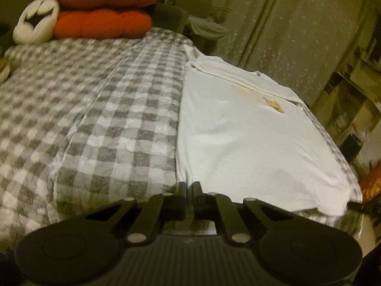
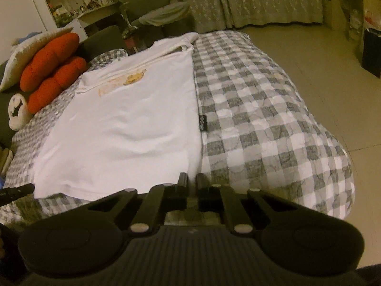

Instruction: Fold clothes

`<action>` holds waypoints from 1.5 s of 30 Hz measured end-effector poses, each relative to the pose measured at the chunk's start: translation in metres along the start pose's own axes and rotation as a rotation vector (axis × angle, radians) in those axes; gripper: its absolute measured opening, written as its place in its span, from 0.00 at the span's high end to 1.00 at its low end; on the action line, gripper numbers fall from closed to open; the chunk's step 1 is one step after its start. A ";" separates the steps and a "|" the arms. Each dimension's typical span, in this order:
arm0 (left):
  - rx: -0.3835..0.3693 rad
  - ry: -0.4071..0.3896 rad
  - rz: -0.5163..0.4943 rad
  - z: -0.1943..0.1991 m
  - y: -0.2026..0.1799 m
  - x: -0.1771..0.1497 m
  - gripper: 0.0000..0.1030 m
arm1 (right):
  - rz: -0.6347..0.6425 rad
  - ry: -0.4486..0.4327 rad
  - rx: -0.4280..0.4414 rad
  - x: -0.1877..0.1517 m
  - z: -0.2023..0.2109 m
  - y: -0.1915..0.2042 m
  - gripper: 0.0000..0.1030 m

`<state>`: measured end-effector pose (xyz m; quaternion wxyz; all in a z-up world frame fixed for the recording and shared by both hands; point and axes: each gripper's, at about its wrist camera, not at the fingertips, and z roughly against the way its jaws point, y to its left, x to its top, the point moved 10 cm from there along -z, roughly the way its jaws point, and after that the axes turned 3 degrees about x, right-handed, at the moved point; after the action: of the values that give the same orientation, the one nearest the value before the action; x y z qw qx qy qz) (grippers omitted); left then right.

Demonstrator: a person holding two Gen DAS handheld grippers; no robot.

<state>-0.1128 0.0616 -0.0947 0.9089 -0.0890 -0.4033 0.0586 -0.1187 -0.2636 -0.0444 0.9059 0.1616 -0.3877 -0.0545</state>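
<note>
A white T-shirt (image 1: 238, 138) with an orange print lies flat on a grey-and-white checked duvet (image 1: 95, 119), its sides folded in and its hem nearest me. My left gripper (image 1: 190, 186) sits at the hem's left corner, fingers nearly together with white cloth pinched between them. In the right wrist view the same T-shirt (image 2: 123, 124) lies left of centre, and my right gripper (image 2: 193, 180) is at the hem's right corner, its fingers close together on the shirt's edge. Each view catches the other gripper's dark tip at the opposite corner.
Two red cushions (image 1: 107, 7) and a white plush toy (image 1: 35, 19) sit at the head of the bed. A patterned curtain (image 1: 285, 23) hangs behind. Shelves (image 2: 71, 0) stand at the back left, and bare floor (image 2: 321, 59) lies to the right of the duvet (image 2: 262, 119).
</note>
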 end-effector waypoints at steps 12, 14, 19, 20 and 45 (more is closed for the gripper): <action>-0.152 0.015 0.124 0.035 0.008 0.016 0.97 | 0.031 -0.126 0.048 0.017 0.051 0.008 0.94; -0.169 0.007 0.115 0.042 0.005 0.019 0.97 | 0.039 -0.142 0.049 0.019 0.059 0.008 0.94; -0.142 0.018 0.104 0.032 0.005 0.018 0.96 | 0.033 -0.144 0.031 0.024 0.057 0.005 0.94; -0.127 0.038 0.105 0.025 0.006 0.015 0.96 | 0.030 -0.128 0.024 0.023 0.049 0.005 0.93; -0.178 0.113 0.136 0.003 0.004 -0.003 0.94 | -0.085 -0.049 0.029 0.008 0.032 0.001 0.93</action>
<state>-0.1173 0.0653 -0.0953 0.9126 -0.1995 -0.3481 0.0788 -0.1367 -0.2729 -0.0181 0.8906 0.1897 -0.4032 -0.0914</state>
